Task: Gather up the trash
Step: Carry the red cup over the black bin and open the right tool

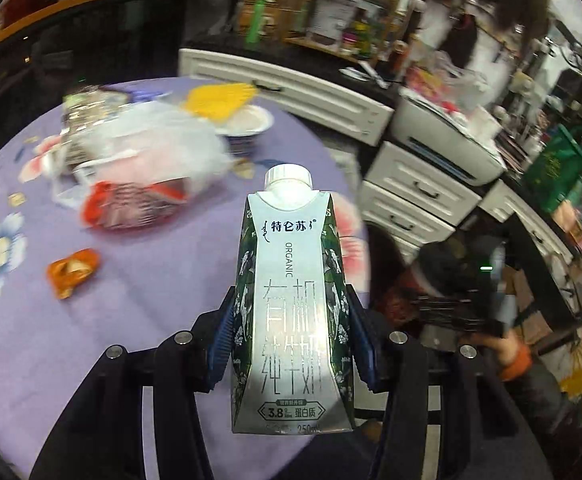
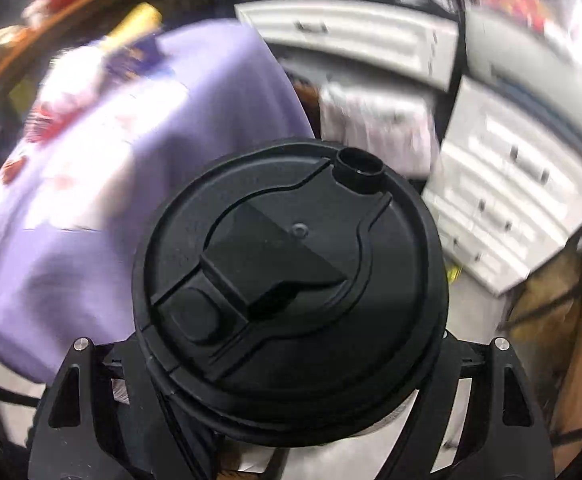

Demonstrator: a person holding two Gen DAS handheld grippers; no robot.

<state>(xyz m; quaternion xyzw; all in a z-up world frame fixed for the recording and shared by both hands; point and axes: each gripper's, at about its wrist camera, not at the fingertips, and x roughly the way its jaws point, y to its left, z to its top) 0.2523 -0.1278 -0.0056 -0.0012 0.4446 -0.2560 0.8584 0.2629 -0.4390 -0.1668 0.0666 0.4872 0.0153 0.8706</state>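
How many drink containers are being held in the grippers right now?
2. A milk carton sits clamped in the left hand-held gripper; a black-lidded cup sits in the right hand-held gripper. More may lie hidden among the table's trash.

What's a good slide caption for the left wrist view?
Left gripper clamps a milk carton above the littered purple tablecloth.
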